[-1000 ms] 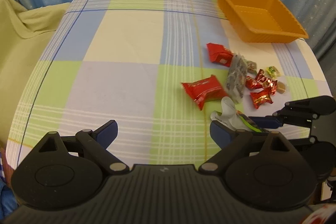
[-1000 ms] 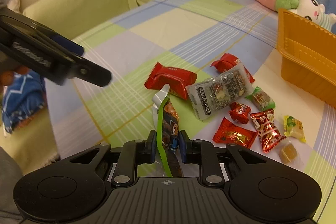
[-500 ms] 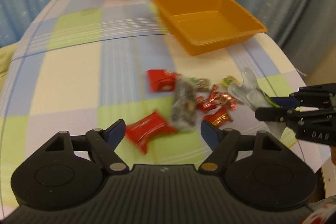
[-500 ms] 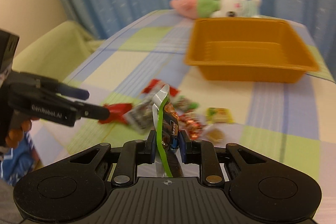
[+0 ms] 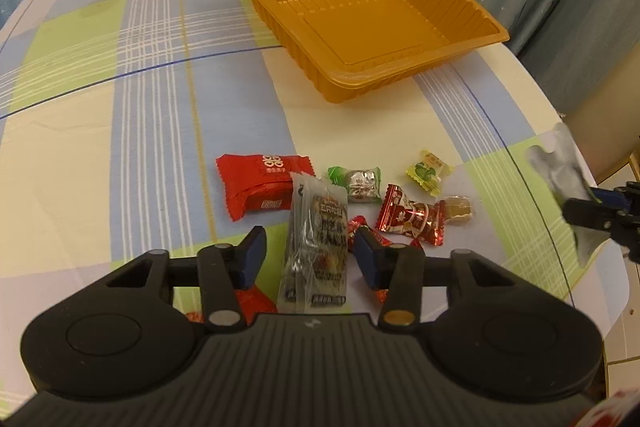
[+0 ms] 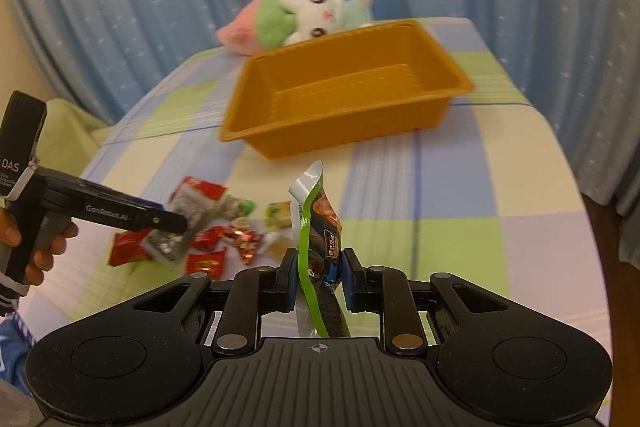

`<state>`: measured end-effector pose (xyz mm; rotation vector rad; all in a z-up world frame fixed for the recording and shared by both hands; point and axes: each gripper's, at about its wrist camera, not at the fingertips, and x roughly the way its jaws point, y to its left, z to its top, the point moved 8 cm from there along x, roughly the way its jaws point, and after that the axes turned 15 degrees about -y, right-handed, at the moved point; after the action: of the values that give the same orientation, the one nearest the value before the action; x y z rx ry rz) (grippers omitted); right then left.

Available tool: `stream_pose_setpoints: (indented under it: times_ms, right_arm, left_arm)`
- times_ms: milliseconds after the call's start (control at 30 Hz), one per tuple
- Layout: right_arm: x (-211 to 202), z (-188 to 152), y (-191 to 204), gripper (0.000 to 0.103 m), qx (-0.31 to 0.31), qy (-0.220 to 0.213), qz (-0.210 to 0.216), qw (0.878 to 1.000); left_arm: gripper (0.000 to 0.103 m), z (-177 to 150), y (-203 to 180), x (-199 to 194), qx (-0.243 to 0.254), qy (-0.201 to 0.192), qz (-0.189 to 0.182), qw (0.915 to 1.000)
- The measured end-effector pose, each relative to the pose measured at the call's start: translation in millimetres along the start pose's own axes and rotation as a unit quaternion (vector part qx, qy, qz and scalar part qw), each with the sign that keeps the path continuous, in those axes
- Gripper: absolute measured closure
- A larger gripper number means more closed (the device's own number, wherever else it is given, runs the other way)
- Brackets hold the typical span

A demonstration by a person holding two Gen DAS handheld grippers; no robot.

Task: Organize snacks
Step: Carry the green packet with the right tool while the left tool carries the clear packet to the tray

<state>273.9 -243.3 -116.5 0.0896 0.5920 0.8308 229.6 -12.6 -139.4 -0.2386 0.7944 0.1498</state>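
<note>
— What is your right gripper [image 6: 319, 281] holding?
— Its fingers are pinched on a snack packet [image 6: 316, 227] with a green stripe, which stands upright between them. The orange tray [image 6: 344, 131] sits ahead of it, past the packet's tip.

— And your left gripper [image 5: 310, 257]?
— Its fingers are spread, with a clear snack bag [image 5: 318, 247] lying between them, touching neither. The red packet [image 5: 262, 183] and small candies [image 5: 410, 221] lie just ahead; the tray [image 5: 400, 67] is farther ahead, to the right.

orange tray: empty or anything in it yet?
Empty. Both wrist views show the orange tray's bare floor; the snacks lie on the tablecloth, and one packet is in the right claw.
</note>
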Motion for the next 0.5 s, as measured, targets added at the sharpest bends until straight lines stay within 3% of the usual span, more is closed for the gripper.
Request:
stream_pose_setpoints:
  times_ms: [233,500]
  right_arm:
    - [-6,1,-21,0.08,0.016,-0.004,-0.017,1.0]
    - [2,9,-28,0.08,0.016,-0.005,-0.008,1.0]
  left_arm:
    - [0.073,1,-2,8,-0.001,0.014,0.0,0.9999]
    - [0.08,8,-3,-2,-0.017,-0.003,0.011,0.9998]
